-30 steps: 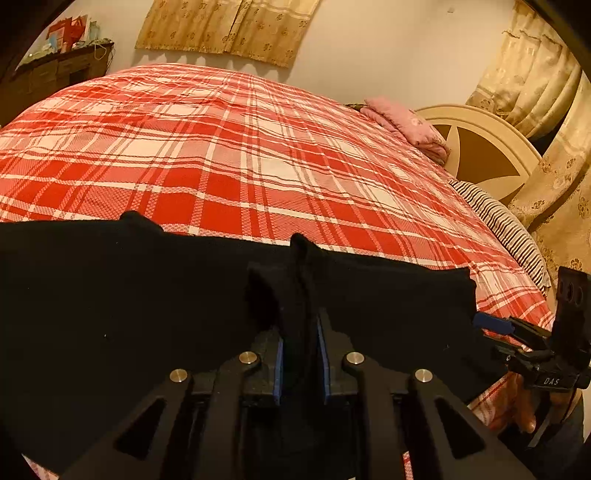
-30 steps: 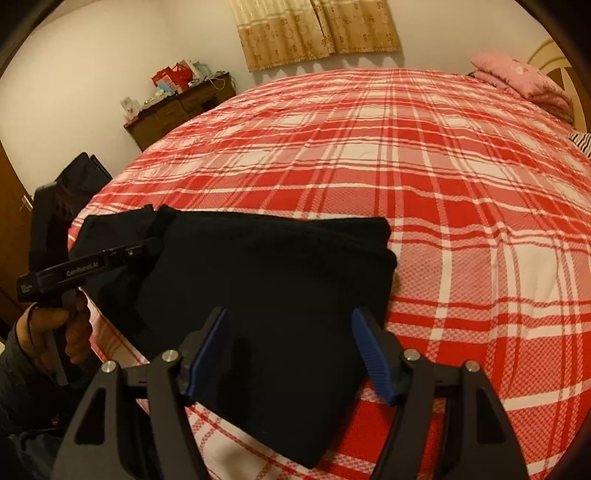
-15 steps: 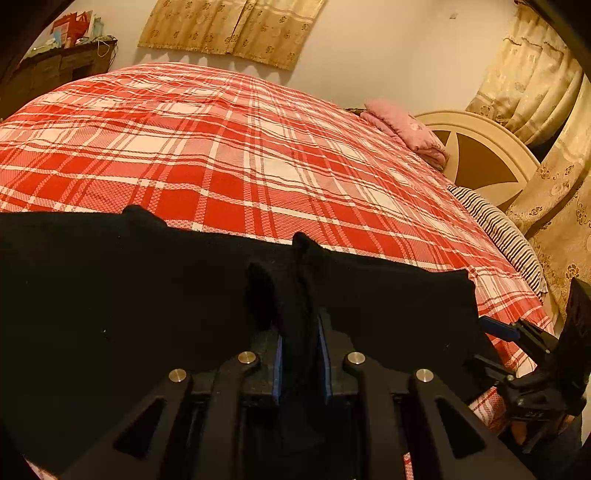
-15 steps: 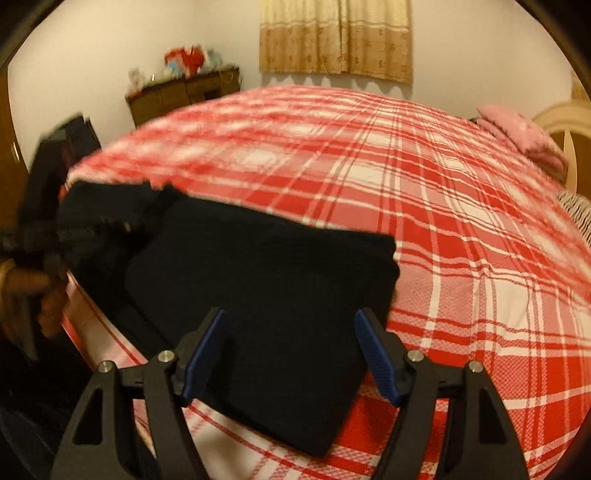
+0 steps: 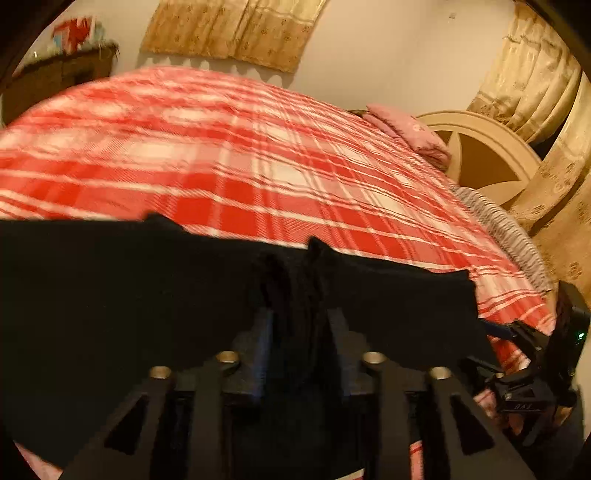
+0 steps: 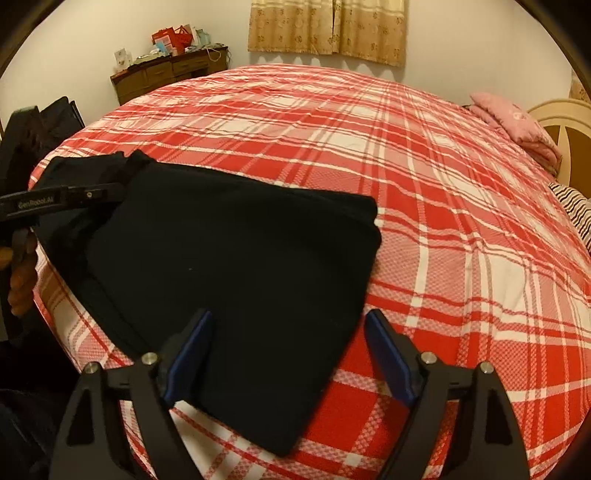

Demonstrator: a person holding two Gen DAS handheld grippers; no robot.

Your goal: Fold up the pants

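The black pants (image 6: 236, 254) lie folded into a flat rectangle on the red plaid bed (image 6: 424, 184), near its front left corner. My left gripper (image 5: 300, 317) is shut on a bunched fold of the pants (image 5: 110, 295) at their left end; it also shows in the right wrist view (image 6: 110, 190). My right gripper (image 6: 286, 347) is open and empty, low over the near edge of the pants. It appears at the right edge of the left wrist view (image 5: 517, 354).
A pink folded blanket (image 6: 513, 122) lies at the bed's far right by the cream headboard (image 5: 480, 147). A striped pillow (image 6: 576, 210) sits at the right edge. A wooden dresser (image 6: 166, 72) with clutter stands against the back wall. Curtains (image 6: 325, 26) hang behind.
The left gripper stays shut on the fabric, its view shifting slightly and blurring. The right gripper stays open and has swung its view back over the pants' near edge.
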